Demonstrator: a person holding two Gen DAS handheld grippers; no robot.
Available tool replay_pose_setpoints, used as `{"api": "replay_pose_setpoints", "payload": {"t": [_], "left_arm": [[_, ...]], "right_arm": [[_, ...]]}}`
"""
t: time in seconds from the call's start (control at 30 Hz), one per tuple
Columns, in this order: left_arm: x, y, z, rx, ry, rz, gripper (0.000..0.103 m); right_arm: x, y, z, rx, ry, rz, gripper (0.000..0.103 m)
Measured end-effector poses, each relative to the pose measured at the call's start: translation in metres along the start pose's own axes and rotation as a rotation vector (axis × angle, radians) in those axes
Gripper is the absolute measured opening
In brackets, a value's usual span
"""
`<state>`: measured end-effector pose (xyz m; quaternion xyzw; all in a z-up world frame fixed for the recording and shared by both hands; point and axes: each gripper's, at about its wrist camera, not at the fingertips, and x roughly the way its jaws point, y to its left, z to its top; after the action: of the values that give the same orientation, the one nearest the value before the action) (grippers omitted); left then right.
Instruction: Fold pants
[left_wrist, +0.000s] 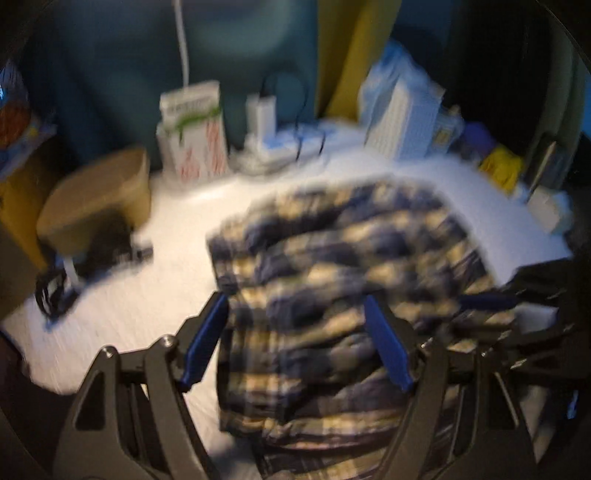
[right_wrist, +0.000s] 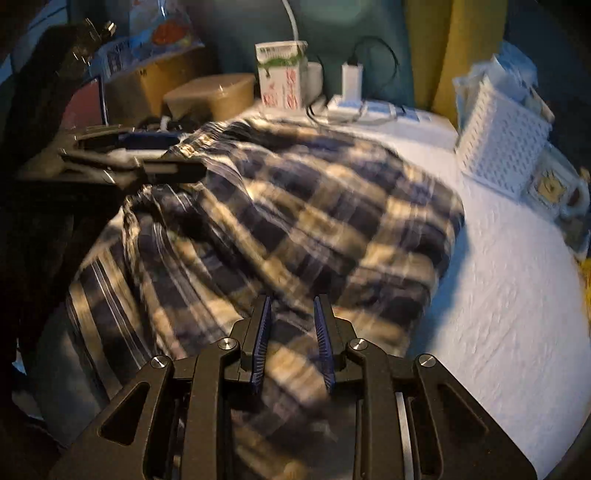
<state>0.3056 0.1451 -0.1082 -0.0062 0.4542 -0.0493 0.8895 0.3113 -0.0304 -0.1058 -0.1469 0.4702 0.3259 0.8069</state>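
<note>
While blur smears pants (left_wrist: 332, 280), right tool (right_wrist: 291, 332) grip stays unclear.

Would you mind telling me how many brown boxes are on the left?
2: an oval box by the table's left rear edge, and a larger box behind it. Others may be hidden.

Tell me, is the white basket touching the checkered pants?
Apart. The right wrist view shows bare white table between the white basket and the checkered pants.
</note>
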Motion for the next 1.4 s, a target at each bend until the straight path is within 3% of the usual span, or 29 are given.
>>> {"api": "replay_pose_setpoints", "payload": {"t": [0.1,0.17,0.33,0.5,0.77,1.0,1.2,1.4], "left_arm": [[0.014,0.017,-0.018,-0.077,0.050,0.009,0.078],[0.007,0.024,-0.023,-0.119,0.037,0.002,0.078],[-0.035,0.018,-0.027,-0.111,-0.042,0.031,0.078],[-0.074,0.000,-0.039,-0.111,-0.098,0.017,0.078],[-0.105,-0.039,-0.057,-0.138,-0.164,-0.028,0.078],[-0.133,-0.065,-0.075,-0.102,-0.225,-0.004,0.078],[-0.162,-0.079,-0.091,-0.126,-0.297,-0.010,0.078],[-0.192,-0.095,-0.101,-0.117,-0.373,-0.009,0.078]], "right_arm": [[-0.007,-0.001,-0.011,0.005,0.000,-0.012,0.025],[-0.013,-0.002,-0.017,0.010,-0.001,-0.018,0.026],[-0.035,-0.005,-0.032,0.037,-0.007,-0.045,0.026],[-0.059,-0.007,-0.046,0.072,-0.038,-0.072,0.026],[-0.093,-0.003,-0.064,0.091,-0.076,-0.102,0.026],[-0.122,0.005,-0.081,0.104,-0.124,-0.126,0.027],[-0.153,0.008,-0.092,0.119,-0.185,-0.150,0.040],[-0.186,0.010,-0.104,0.143,-0.263,-0.191,0.041]]}}
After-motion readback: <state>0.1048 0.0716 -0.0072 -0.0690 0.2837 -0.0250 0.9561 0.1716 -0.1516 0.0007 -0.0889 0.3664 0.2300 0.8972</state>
